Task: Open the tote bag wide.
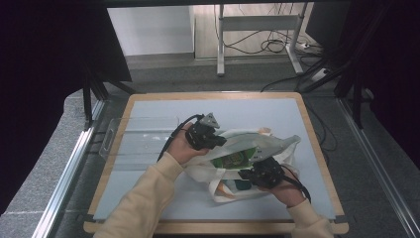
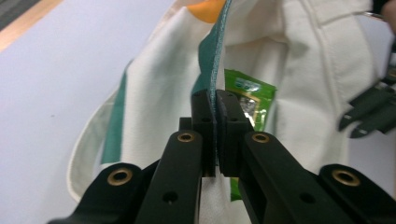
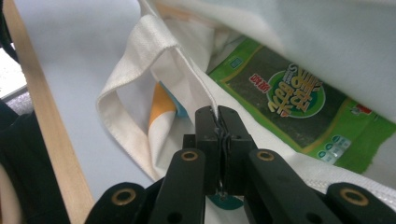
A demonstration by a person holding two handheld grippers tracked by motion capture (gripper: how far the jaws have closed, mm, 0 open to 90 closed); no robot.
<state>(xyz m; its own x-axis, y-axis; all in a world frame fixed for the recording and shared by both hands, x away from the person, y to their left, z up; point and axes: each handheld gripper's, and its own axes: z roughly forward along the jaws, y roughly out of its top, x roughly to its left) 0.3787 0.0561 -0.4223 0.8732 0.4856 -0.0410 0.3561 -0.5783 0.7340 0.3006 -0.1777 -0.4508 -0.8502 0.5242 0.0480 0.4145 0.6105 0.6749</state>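
A cream cloth tote bag (image 1: 257,144) with green and orange print lies on the blue table mat, its mouth held apart. Inside it lies a green snack packet (image 1: 232,159) (image 2: 247,95) (image 3: 289,100). My left gripper (image 1: 214,140) (image 2: 215,100) is shut on the bag's upper rim, pinching the teal-printed cloth edge. My right gripper (image 1: 250,174) (image 3: 216,114) is shut on the bag's lower rim at a seam. The bag's cream handle loop (image 3: 135,70) hangs beside the right jaws.
A clear plastic tray (image 1: 141,136) lies on the mat at the left, behind my left hand. The mat (image 1: 277,109) rests on a wooden-edged table (image 1: 317,148). Cables and a metal stand are on the floor beyond the table.
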